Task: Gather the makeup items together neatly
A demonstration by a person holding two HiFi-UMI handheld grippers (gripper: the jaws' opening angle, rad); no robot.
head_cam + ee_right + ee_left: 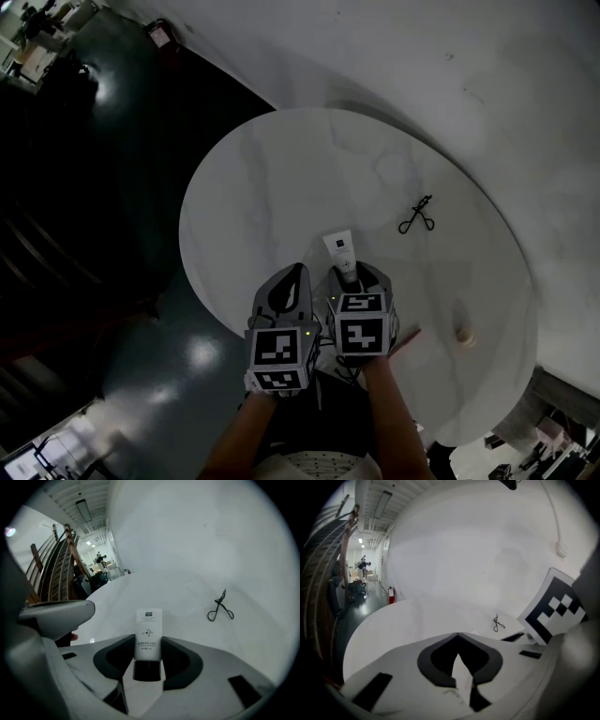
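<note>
Right jaws first: on my right gripper (147,642) they're partway apart and clamped on the white tube (149,629), with the pads squeezing its lower end just above the black cap. The printed body of the tube sticks out ahead of the jaws, pointing away from me over the table (187,590).

In the head view the tube (341,251) pokes out from the tip of the right gripper (349,274) near the table's close edge. I can't tell whether its far end rests on the marble or hangs just above it.

Over to my left gripper (458,634): jaws pressed together, tips meeting, nothing between them. It sits just beside the right one, and in the head view the left gripper (298,274) is level with it over the same near edge.

Further out, the black eyelash curler (220,609) lies flat on the tabletop, ahead and to the right of the tube and well apart from it. I see it in the head view too (417,216).

Off to the right, near the rim, there's a small pale round item (464,335). It's too small for me to name.

The round white marble table (262,178) stands on a dark glossy floor (141,375).
</note>
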